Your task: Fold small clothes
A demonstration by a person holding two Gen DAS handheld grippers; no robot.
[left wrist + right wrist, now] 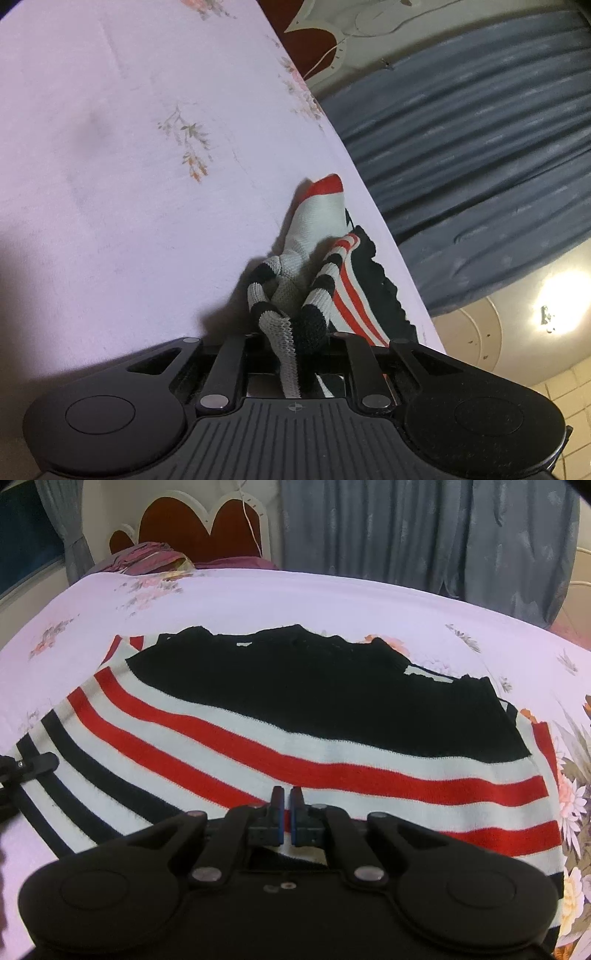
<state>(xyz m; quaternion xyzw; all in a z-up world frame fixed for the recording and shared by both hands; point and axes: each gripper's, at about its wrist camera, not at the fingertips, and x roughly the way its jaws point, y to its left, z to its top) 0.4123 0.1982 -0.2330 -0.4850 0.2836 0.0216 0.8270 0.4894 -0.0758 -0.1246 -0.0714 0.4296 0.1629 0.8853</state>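
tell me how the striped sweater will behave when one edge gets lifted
Likely floppy: the sweater is knit, and the part held by the left gripper bunches and droops. It probably drags across the bedsheet rather than sliding as one piece. Probably light for its size.

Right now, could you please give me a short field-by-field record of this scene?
garment: striped knit sweater, black, white and red, lying mostly flat
surface: bed with pale floral sheet
left gripper: shut on bunched sweater fabric at its left edge
right gripper: fingers nearly together over the near edge of the sweater; no fabric visible between them
background: blue-grey curtain, red and white headboard
fold: none visible yet
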